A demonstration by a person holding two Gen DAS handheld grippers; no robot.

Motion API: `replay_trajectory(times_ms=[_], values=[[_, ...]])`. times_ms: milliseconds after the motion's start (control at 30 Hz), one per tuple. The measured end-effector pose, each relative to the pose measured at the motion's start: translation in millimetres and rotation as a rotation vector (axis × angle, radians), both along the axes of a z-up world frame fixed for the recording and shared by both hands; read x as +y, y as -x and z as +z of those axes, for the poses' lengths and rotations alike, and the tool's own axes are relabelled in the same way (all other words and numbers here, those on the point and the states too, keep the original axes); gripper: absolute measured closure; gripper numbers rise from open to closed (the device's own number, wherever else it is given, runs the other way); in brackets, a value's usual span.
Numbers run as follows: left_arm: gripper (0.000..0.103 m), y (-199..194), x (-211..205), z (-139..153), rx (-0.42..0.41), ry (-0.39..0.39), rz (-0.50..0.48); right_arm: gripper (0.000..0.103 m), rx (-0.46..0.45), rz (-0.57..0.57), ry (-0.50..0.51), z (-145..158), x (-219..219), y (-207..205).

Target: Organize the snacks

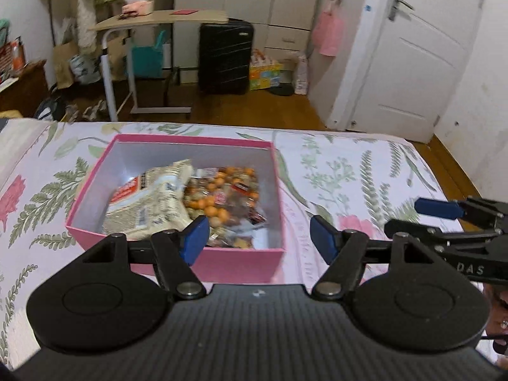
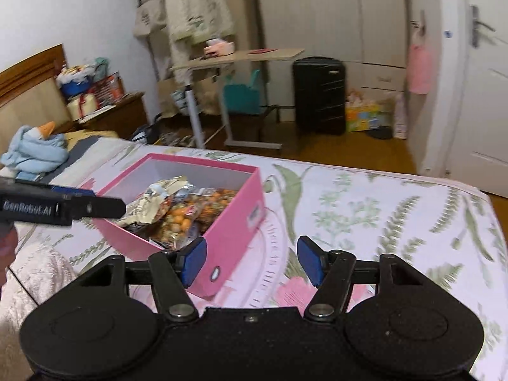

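Both the left gripper (image 1: 258, 238) and right gripper (image 2: 250, 262) gape empty above the pink box (image 1: 241, 262) (only the right view shows a blue towel (image 2: 33, 152)).

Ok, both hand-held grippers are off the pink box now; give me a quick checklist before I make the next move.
1. Left hand-held gripper empty, jaws apart: ok.
2. Right hand-held gripper empty, jaws apart: ok.
3. Pink box upright on the floral bedspread, open at the top: ok.
4. Cream snack bag and clear bag of orange snacks inside the box: ok.
5. No loose snacks on the bedspread around the box: ok in what shows; the bed behind the cameras, cannot tell.
6. Lid for the box within reach: cannot tell, none in view.
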State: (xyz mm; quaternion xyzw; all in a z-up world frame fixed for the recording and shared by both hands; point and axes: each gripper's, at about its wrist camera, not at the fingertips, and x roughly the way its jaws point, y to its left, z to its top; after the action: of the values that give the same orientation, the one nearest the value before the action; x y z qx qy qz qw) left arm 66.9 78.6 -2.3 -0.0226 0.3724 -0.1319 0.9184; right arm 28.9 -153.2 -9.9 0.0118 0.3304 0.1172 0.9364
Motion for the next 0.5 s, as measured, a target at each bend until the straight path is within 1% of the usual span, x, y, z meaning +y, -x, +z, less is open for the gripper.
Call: replay_trajectory(times_ms=[100, 167, 200, 267, 300, 400, 500], values=[[0.03, 13, -10, 3, -0.016, -0.022, -0.007, 0.029, -0.009, -0.051, 0.001, 6, -6, 14], [0.024, 20, -16, 5, -0.026, -0.035, 0.006, 0.029, -0.011, -0.074, 0.009, 7, -7, 24], [0.023, 24, -19, 5, -0.034, -0.045, 0.015, 0.028, -0.012, -0.084, 0.014, 7, -9, 28], [0.017, 30, -24, 5, -0.046, -0.062, 0.013, 0.022, -0.003, -0.112, 0.014, 7, -11, 34], [0.015, 33, -25, 4, -0.05, -0.068, 0.009, 0.016, 0.002, -0.126, 0.011, 5, -14, 36], [0.008, 37, -28, 1, -0.048, -0.07, 0.012, 0.016, 0.02, -0.169, 0.015, 1, -20, 41], [0.007, 40, -31, -4, -0.043, -0.064, 0.025, 0.016, 0.027, -0.225, 0.071, -2, -21, 43]])
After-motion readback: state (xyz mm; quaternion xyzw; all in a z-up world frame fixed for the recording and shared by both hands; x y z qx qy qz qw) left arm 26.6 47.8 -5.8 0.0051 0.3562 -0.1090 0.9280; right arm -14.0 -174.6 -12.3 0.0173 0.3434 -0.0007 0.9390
